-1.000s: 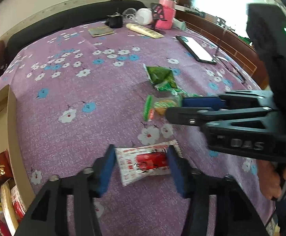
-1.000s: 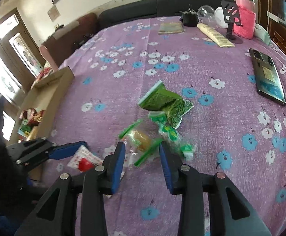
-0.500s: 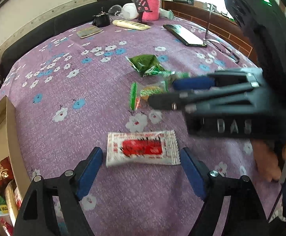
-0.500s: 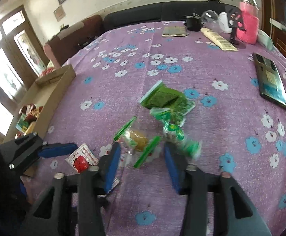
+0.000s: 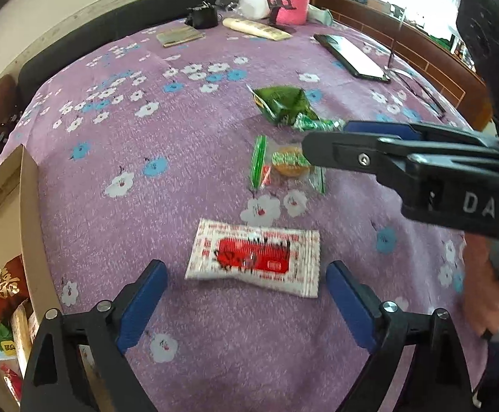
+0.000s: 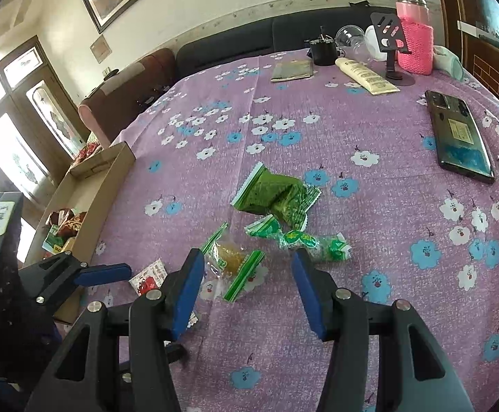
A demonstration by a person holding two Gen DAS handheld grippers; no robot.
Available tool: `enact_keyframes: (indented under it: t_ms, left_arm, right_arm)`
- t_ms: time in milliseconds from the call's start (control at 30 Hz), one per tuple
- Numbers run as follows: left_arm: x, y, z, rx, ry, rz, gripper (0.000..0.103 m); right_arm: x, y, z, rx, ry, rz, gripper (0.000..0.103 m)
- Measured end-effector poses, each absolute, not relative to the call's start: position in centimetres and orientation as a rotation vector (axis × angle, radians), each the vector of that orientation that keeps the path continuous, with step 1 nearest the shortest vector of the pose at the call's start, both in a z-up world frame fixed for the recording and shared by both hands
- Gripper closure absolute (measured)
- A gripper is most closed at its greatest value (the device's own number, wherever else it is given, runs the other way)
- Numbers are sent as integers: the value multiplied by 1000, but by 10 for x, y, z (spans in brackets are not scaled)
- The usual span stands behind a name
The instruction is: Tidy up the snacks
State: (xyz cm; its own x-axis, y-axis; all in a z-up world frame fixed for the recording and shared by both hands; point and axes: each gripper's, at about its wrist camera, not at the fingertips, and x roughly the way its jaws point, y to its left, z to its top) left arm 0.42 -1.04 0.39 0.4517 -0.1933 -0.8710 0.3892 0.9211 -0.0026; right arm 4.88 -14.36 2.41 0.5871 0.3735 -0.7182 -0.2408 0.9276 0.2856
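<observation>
— Between our left claw pads, just ahead of them, we are seeing the red-and-white packet lying flat on the purple cloth of the counter. The claw is spread wide and holding nothing.

— Which way is its long axis running?

— Across the gap, pad to pad, so we are judging that closing now would squeeze it end-on; the jaws are standing wider than the packet is long.

— And our right claw?

— That one is also gaping open and empty, hovering over the clear wrapper with the yellow cake, which is sitting just beyond its left pad, tilted across the opening. The green packets are lying a little farther out.

— Where are they all going?

— We are guessing the cardboard box at the counter's left edge, nearer our left claw, already holding snacks.
</observation>
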Motion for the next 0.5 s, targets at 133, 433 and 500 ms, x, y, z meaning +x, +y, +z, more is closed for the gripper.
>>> enact_keyframes:
  t_ms: [133, 433, 500]
  left_arm:
    - [4, -8, 9, 194, 998, -347, 34]
    - [7, 6, 19, 154, 976, -338, 67]
    - [7, 8, 19, 146, 981, -336, 67]
  right_arm:
    - [49, -147, 25, 182, 866, 357, 51]
    - [49, -149, 26, 195, 860, 360, 51]
    - [49, -150, 26, 201, 860, 365, 51]
